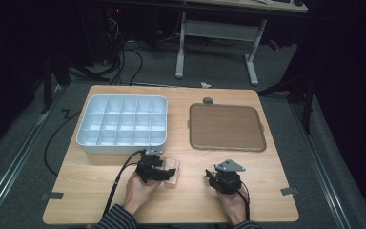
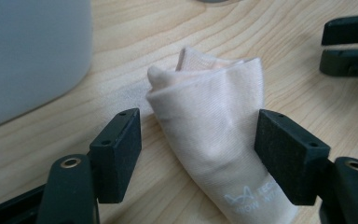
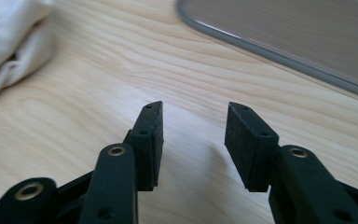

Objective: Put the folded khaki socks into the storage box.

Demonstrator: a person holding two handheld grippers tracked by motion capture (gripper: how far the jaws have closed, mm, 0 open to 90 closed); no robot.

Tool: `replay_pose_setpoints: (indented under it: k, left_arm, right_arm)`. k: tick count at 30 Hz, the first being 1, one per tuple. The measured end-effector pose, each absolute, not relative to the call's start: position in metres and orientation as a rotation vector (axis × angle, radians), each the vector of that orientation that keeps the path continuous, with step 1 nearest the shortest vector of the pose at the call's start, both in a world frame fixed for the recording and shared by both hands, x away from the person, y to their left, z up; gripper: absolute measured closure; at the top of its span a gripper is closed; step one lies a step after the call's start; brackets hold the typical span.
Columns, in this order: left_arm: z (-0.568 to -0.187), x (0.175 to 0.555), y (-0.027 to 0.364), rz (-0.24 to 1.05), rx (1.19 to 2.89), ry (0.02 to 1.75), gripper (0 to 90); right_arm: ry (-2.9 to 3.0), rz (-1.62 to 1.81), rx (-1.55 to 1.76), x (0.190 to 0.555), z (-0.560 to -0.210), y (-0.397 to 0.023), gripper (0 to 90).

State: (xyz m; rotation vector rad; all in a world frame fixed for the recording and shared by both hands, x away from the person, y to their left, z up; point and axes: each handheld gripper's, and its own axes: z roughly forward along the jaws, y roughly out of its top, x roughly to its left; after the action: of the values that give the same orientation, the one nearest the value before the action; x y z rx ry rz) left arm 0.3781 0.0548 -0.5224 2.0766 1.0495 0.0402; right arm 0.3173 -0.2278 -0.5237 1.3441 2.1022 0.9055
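- Left gripper (image 2: 198,140): jaws wide, folded beige cloth (image 2: 214,121) between them, left pad clear of it.
- Right gripper (image 3: 193,140): jaws part open, empty.
- Likely next: close on the cloth.

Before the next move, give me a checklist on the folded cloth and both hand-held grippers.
1. Folded cloth between the jaws of the left hand-held gripper: ok.
2. Left pads pressing the cloth: not ok; a gap shows on one side, the other only touches.
3. Right hand-held gripper empty, jaws apart: ok.
4. Cloth lying flat on the table: ok.
5. Compartment box free of items: ok.
6. Brown tray bare: ok.
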Motion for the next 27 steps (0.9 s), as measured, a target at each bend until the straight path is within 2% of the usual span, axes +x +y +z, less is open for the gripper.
replay_pose_setpoints:
  k: [11, 21, 27]
  left_arm:
    - [-0.525, 0.376, 0.050, 0.022, 2.075, 1.011, 48.7]
    - [-0.521, 0.376, 0.053, -0.027, 2.073, 0.993, 70.4]
    - [-0.519, 0.374, 0.054, -0.025, 2.088, 0.973, 73.3]
  right_arm:
    - [2.018, 0.858, 1.460, 0.323, -0.531, -0.258, 50.7]
    - [2.032, 0.869, 1.470, 0.325, -0.531, -0.261, 43.3]
    - [2.035, 0.869, 1.469, 0.325, -0.531, -0.261, 42.8]
